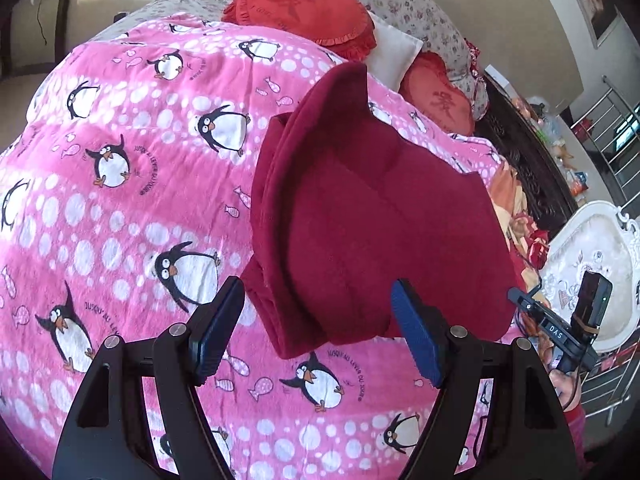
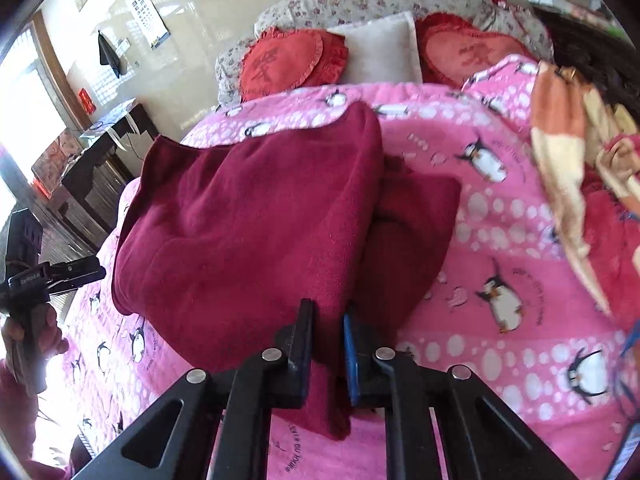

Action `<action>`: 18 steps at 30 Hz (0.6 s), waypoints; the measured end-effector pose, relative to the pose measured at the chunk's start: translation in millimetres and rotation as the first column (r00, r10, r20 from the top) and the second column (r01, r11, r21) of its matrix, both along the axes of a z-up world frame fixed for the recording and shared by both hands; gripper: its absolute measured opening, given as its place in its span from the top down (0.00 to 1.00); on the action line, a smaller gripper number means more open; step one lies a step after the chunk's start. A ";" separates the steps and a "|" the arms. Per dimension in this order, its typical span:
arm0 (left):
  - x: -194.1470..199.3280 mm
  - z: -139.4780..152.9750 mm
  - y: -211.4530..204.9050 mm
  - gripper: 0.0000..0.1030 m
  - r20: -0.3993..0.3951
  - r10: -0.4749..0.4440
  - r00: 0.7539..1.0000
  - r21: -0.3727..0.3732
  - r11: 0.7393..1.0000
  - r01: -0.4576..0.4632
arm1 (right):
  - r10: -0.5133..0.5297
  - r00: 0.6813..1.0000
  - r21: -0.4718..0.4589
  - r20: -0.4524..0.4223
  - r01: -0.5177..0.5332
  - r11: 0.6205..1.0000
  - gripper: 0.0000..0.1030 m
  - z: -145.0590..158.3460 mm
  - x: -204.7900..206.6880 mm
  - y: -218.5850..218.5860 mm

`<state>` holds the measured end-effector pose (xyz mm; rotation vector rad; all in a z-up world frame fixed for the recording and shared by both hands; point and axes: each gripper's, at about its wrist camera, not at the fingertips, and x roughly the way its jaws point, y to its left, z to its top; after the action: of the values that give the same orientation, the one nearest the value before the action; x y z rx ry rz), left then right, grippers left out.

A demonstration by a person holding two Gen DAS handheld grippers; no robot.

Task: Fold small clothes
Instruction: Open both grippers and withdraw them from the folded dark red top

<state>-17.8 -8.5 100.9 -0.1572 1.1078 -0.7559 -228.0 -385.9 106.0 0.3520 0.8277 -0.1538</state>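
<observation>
A dark red fleece garment [image 1: 360, 216] lies partly folded on the pink penguin blanket [image 1: 120, 208]. My left gripper [image 1: 320, 332] is open and empty, its blue pads just short of the garment's near edge. My right gripper [image 2: 327, 344] is shut on the garment [image 2: 248, 216] near its front fold and holds a layer lifted over the rest. In the left wrist view the right gripper [image 1: 560, 328] shows at the far right. In the right wrist view the left gripper [image 2: 52, 276] shows at the far left, held in a hand.
Two red heart cushions [image 2: 288, 60] and a white pillow [image 2: 380, 48] lie at the head of the bed. A pile of orange and cream clothes [image 2: 568, 152] sits at the right. A dark desk [image 2: 100, 160] stands left of the bed, a white chair [image 1: 592, 272] on its other side.
</observation>
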 end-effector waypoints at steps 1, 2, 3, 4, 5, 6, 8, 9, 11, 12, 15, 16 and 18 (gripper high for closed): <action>-2.4 -1.3 1.4 0.26 -0.001 -0.006 1.000 -0.001 1.000 0.006 | -0.012 1.000 -0.012 -0.004 0.012 1.000 0.93 2.7 -4.1 -2.1; -4.4 -3.5 2.3 0.26 -0.003 -0.013 1.000 0.003 1.000 0.013 | -0.037 0.999 -0.046 -0.021 0.036 0.998 1.00 2.9 -7.6 -4.3; -7.3 -7.1 2.3 0.26 -0.007 -0.021 1.000 0.009 1.000 0.021 | -0.077 0.996 -0.111 -0.045 0.071 0.991 1.00 1.2 -9.0 -6.1; -9.9 -11.5 1.6 0.26 -0.012 -0.030 0.999 0.016 0.999 0.030 | -0.110 0.992 -0.145 -0.065 0.100 0.984 1.00 -3.5 -11.3 -11.8; -11.7 -14.7 0.4 0.26 -0.017 -0.036 0.999 0.023 0.999 0.037 | -0.127 0.990 -0.099 -0.067 0.120 0.988 1.00 -8.0 -14.4 -21.6; -13.5 -18.4 -0.7 0.26 -0.023 -0.042 0.999 0.033 0.999 0.042 | -0.146 0.987 0.008 -0.060 0.147 0.989 1.00 -13.7 -19.6 -34.3; -16.7 -22.4 -0.6 0.26 -0.025 -0.046 0.999 0.032 0.998 0.047 | -0.156 0.987 0.143 -0.029 0.159 0.977 1.00 -14.8 -29.8 -47.1; -17.6 -24.0 -0.3 0.26 -0.025 -0.050 0.998 0.026 0.998 0.050 | -0.142 0.990 0.156 -0.022 0.144 0.977 1.00 -12.2 -32.1 -45.7; -18.7 -30.0 -2.5 0.26 -0.036 -0.071 0.997 0.028 0.997 0.072 | -0.108 0.994 0.161 -0.013 0.109 0.981 0.96 -7.4 -34.6 -38.1; -18.9 -33.3 -4.2 0.26 -0.040 -0.077 0.996 0.039 0.996 0.078 | -0.082 0.997 0.164 -0.004 0.082 0.983 0.94 -5.7 -35.2 -31.3; -18.5 -39.6 -8.5 0.26 -0.030 -0.085 0.996 0.048 0.995 0.087 | -0.025 1.000 0.185 0.018 0.022 0.983 0.77 -9.9 -37.0 -11.9; -18.1 -41.3 -10.2 0.26 -0.030 -0.095 0.995 0.048 0.994 0.096 | -0.013 1.000 0.191 0.024 0.008 0.982 0.64 -12.8 -35.0 -6.7; -18.1 -42.8 -14.3 0.31 -0.023 -0.118 0.993 0.053 0.992 0.119 | -0.005 1.000 0.183 0.016 0.002 0.983 0.60 -21.1 -29.4 0.3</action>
<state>-35.9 -22.8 58.1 -0.0537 1.1627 -0.8309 -257.4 -385.5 84.9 0.5267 0.8273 -0.0776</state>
